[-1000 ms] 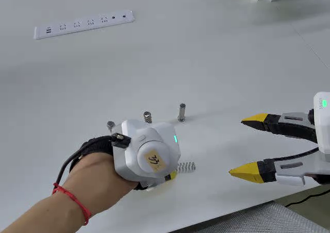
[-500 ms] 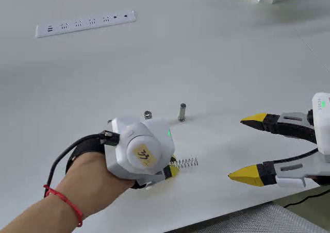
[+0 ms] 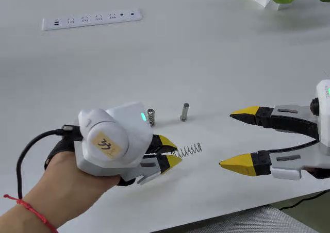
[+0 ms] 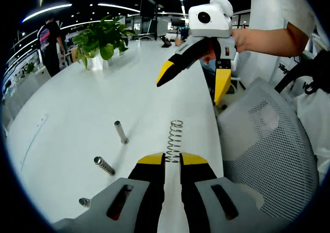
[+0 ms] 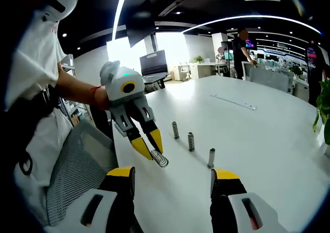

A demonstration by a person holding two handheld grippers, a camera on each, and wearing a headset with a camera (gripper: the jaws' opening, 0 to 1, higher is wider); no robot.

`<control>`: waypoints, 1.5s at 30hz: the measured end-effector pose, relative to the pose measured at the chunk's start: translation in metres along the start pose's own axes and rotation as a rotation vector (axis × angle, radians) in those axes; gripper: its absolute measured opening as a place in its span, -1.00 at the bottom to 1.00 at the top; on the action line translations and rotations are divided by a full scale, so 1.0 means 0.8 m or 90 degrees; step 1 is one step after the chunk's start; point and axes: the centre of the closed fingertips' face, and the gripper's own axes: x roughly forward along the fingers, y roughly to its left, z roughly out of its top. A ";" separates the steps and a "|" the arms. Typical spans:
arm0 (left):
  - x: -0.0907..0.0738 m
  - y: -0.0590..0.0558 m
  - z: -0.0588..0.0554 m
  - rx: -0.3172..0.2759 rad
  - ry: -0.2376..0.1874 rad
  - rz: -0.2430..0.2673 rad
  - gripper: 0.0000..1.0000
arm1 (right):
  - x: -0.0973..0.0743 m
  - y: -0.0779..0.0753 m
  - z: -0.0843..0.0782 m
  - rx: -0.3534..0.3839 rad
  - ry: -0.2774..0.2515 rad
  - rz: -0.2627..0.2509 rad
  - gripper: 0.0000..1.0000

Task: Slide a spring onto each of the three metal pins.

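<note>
Spreading under everything is the white counter [image 3: 206,52], with 3 pins [image 5: 191,141] upright in a row near its front edge.

The right hand-held gripper [image 3: 233,138] hangs over the counter with its jaws spread wide and nothing between them, well apart from the pins. The left hand-held gripper [image 3: 176,151] is clenched on 1 end of the loose spring [image 3: 190,149].

In the right gripper view, 2 of the pins look already sleeved in coils. The bare pin [image 3: 185,112] stands at the end of the row nearest the right hand-held gripper.

The spring lies just in front of the pins, low over the counter, its free end pointing toward the right hand-held gripper. I cannot tell whether it touches the surface.

Thin wire like this should be very light and bendy. Held by 1 end it will likely sag and wobble, and a hard squeeze across the coils could deform it or flick it away. The last few coils look like the best place to hold, pinched lightly, so the open bore at the free end stays clear to drop over the pin top. The pin itself seems stiff, though a sideways knock might tip it.
</note>
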 end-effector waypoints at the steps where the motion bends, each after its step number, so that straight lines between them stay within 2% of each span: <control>1: -0.003 0.001 0.003 -0.002 -0.008 0.003 -0.86 | 0.001 0.002 0.004 -0.003 -0.002 0.005 0.10; 5: -0.022 0.002 0.021 -0.020 -0.058 0.008 -0.86 | 0.008 0.016 0.030 -0.004 -0.023 0.045 -0.10; 8: -0.036 0.001 0.034 -0.031 -0.095 0.008 -0.86 | 0.012 0.018 0.046 0.001 -0.035 0.064 -0.19; 15: -0.062 0.002 0.054 -0.037 -0.151 0.016 -0.86 | 0.019 0.034 0.087 0.013 -0.066 0.121 -0.44; 20: -0.075 0.003 0.067 -0.048 -0.190 0.020 -0.86 | 0.025 0.043 0.102 0.014 -0.070 0.146 -0.58; 23: -0.081 0.004 0.070 -0.057 -0.207 0.024 -0.86 | 0.026 0.048 0.110 0.019 -0.076 0.161 -0.70; 29: -0.088 0.002 0.073 -0.069 -0.229 0.026 -0.86 | 0.029 0.052 0.117 0.027 -0.082 0.172 -0.86; 32: -0.089 0.002 0.072 -0.070 -0.232 0.027 -0.86 | 0.031 0.054 0.119 0.027 -0.078 0.174 -0.87; 39: -0.091 0.000 0.074 -0.077 -0.241 0.024 -0.86 | 0.033 0.060 0.127 0.005 -0.069 0.178 -0.88; 43: -0.090 -0.002 0.074 -0.074 -0.241 0.019 -0.86 | 0.035 0.064 0.130 -0.020 -0.052 0.183 -0.88; 45: -0.089 -0.005 0.075 -0.071 -0.240 0.015 -0.87 | 0.032 0.060 0.129 -0.032 -0.046 0.186 -0.88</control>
